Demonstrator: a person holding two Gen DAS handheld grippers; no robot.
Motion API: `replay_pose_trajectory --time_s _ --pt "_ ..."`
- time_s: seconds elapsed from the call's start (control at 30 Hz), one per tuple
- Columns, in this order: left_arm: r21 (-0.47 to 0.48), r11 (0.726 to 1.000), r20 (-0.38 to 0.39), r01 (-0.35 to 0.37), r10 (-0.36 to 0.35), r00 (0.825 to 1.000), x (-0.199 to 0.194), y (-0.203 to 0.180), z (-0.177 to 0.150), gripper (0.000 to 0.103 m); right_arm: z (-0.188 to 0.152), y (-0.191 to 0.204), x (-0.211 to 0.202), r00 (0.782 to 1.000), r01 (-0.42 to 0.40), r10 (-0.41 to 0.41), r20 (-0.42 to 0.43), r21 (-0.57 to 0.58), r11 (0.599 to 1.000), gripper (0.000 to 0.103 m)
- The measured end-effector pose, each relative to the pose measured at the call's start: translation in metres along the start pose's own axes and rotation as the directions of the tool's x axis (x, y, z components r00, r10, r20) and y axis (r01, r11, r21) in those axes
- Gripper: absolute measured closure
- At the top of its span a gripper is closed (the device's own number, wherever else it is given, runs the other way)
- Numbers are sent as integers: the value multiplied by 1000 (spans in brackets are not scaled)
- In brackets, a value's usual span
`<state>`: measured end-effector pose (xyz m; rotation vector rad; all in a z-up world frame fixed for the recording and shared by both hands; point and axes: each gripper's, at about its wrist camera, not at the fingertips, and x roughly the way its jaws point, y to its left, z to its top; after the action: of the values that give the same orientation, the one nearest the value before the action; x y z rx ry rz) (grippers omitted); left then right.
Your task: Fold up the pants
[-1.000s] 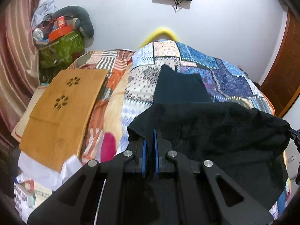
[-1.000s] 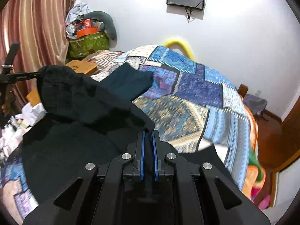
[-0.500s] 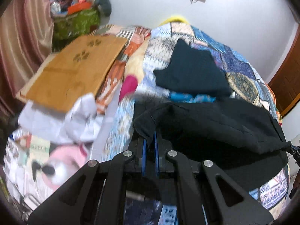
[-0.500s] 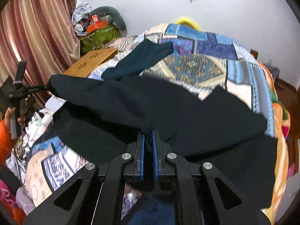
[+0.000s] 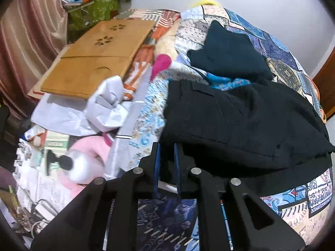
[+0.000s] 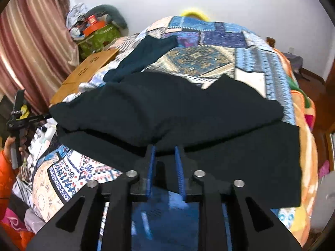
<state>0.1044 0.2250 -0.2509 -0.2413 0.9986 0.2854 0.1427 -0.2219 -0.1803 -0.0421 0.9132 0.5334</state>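
The black pants (image 5: 240, 121) lie folded over on the patchwork bedspread (image 5: 278, 62), the upper layer resting on the lower one. They also show in the right wrist view (image 6: 167, 113). My left gripper (image 5: 166, 146) is open at the near left edge of the pants, its jaws apart with nothing between them. My right gripper (image 6: 165, 148) is open at the near edge of the fold, empty. The left gripper also shows from the side in the right wrist view (image 6: 18, 121), at the pants' left corner.
A dark teal folded garment (image 5: 228, 52) lies further up the bed. A wooden lap desk (image 5: 98, 56), white paper (image 5: 104, 104) and a pink plush toy (image 5: 83, 161) clutter the left side. A green bag (image 6: 98, 37) stands by the curtain.
Both grippers lowered the lifted pants edge onto the bed, completing a fold, and then opened and let go. The cloth now lies flat.
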Motion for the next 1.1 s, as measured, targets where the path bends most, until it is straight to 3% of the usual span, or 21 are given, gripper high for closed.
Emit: replay_pose_trajectory --time_s 0.07,0.17,0.4,0.7,0.97,1.1 --pt "5 1000 24 -18 17 1000 -8 1 5 83 4 -10 -9 999 20 -21 34 15 1000 63" --pt "14 999 72 -51 50 996 -16 -3 17 57 16 -23 -14 996 55 -56 62 24 998 54" --pt "62 998 102 -17 11 995 -5 -43 59 39 59 -65 20 994 102 -104 41 56 993 53" --pt "104 990 -43 95 -91 995 49 -115 106 33 107 -100 100 991 117 -113 -70 52 992 53" --pt "175 979 -113 100 -81 990 87 -156 118 29 131 -123 156 982 113 -104 -155 49 992 53" --pt "204 975 -153 92 -61 986 105 -167 112 26 124 -120 175 979 106 -100 -179 25 994 54"
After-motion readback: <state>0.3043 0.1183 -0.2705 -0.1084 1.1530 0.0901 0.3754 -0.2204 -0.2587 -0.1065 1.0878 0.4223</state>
